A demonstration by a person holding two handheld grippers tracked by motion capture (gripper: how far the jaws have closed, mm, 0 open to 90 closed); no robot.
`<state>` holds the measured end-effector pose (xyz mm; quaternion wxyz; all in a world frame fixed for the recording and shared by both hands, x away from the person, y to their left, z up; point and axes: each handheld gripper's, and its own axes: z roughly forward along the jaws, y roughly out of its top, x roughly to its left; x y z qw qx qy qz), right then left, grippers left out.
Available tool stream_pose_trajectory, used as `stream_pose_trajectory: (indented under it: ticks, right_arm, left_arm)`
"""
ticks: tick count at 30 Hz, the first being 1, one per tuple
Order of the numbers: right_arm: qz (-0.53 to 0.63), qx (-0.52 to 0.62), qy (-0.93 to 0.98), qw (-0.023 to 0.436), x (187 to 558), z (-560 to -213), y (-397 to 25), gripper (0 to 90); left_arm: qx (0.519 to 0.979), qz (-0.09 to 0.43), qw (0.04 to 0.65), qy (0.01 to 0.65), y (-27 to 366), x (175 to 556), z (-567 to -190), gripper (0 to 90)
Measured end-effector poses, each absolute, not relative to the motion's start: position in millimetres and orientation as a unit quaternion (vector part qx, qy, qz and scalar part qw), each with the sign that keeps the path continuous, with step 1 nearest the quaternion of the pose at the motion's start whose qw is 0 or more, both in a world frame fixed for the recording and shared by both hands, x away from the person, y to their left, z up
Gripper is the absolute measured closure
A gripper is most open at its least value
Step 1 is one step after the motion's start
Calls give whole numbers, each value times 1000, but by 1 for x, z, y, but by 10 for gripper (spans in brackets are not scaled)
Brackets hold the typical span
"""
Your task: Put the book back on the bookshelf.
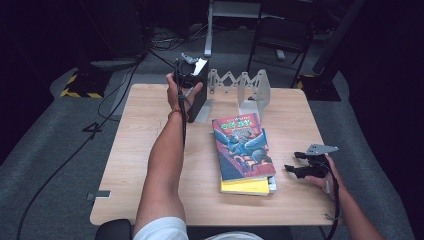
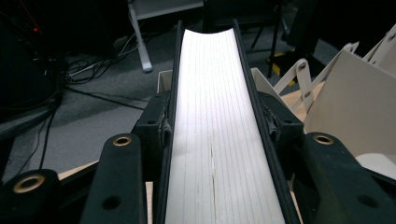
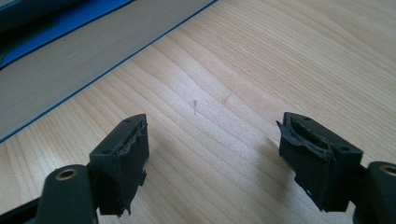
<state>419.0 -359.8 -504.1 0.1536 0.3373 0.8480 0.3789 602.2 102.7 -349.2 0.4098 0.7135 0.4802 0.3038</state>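
Left gripper (image 2: 215,126) clenched on thick black-covered book (image 2: 215,116) upright beside grey folding metal rack (image 1: 242,87); right gripper (image 3: 212,144) released over wooden counter (image 3: 261,60).

White sleeve, red wristband (image 1: 174,113); black grippers w/ brass screws, trailing cables
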Motion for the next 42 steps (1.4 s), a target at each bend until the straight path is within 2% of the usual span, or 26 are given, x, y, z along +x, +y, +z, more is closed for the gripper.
stream_pose_trajectory:
  ticks: [7, 17, 42]
  right_arm:
    - [379, 337, 848, 154, 419, -504, -360, 246]
    - [379, 337, 848, 155, 419, -504, -360, 247]
    - [379, 338, 848, 154, 419, -504, -359, 244]
  left_arm:
    - [723, 307, 394, 477, 104, 602, -346, 474]
    - [726, 315, 391, 470, 104, 598, -344, 456]
    - [728, 312, 431, 432, 124, 563, -331, 372]
